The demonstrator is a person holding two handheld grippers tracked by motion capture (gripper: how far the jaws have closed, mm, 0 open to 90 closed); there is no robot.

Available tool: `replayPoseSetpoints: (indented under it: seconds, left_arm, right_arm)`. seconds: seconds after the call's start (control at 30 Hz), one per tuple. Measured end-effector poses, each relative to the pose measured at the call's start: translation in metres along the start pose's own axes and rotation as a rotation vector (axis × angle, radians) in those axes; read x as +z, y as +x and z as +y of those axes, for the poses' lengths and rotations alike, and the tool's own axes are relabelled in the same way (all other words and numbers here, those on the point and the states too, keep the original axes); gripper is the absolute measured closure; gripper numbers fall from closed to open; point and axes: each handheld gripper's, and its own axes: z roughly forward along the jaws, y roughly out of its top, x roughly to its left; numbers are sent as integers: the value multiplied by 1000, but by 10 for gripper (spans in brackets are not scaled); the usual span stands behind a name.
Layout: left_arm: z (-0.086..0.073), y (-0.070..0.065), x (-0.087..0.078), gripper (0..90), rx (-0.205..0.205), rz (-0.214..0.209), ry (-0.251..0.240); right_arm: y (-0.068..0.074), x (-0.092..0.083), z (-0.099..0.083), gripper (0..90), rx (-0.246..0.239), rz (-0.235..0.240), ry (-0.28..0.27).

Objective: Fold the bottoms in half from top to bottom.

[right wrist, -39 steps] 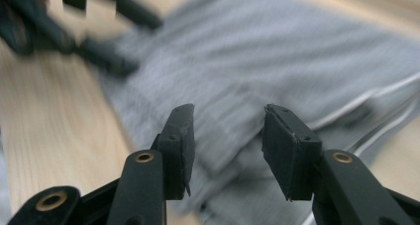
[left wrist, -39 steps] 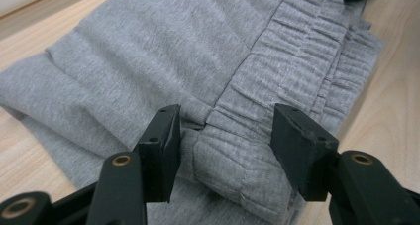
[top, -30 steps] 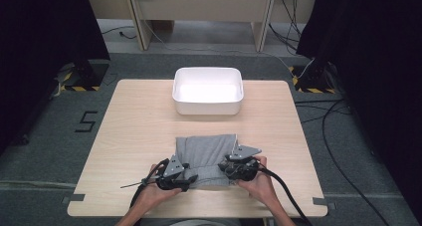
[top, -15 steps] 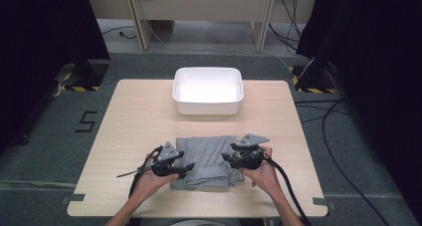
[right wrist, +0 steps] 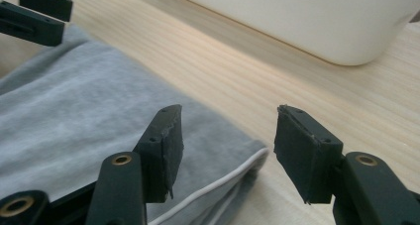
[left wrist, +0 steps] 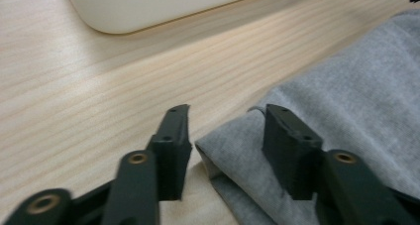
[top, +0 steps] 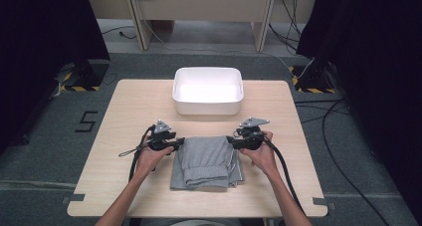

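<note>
Bench [top: 124, 106]: bare wood, carrying everything.
Bin [top: 207, 90]: white, at the far edge, centred; probably where the cloth goes.
Cloth [top: 206, 161]: grey, folded, by the near edge.
Left gripper [top: 175, 144]: released, jaws just closing, astride the cloth's far-left corner.
Right gripper [top: 232, 141]: released, astride the far-right corner, hand low.

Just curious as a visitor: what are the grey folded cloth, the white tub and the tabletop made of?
The grey cloth looks like soft knit jersey, matte and heathered, with a white piped edge. The white tub seems to be smooth, slightly glossy plastic with rounded corners. The tabletop shows pale wood grain, possibly laminate or veneer.
</note>
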Motion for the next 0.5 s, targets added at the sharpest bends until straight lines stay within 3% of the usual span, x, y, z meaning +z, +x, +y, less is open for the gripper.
replayPoseSetpoints:
  seconds: [0.13,0.2,0.27,0.37,0.43,0.5]
  left_arm:
    - [-5,4,12,690,33,17,49]
    - [-7,6,13,734,19,2,43]
    - [-7,7,10,801,38,16,39]
    - [-11,10,9,836,81,65,53]
    - [-13,13,9,847,48,45,41]
    - [-12,12,9,841,71,56,45]
  right_arm:
    - [-4,12,-1,503,-6,-15,23]
    - [-6,17,-4,519,-6,-23,41]
    - [-8,21,-8,548,10,-20,50]
    - [-10,23,-13,562,37,-21,48]
    - [-12,24,-16,569,52,-10,40]
    - [-11,23,-16,570,44,-17,38]
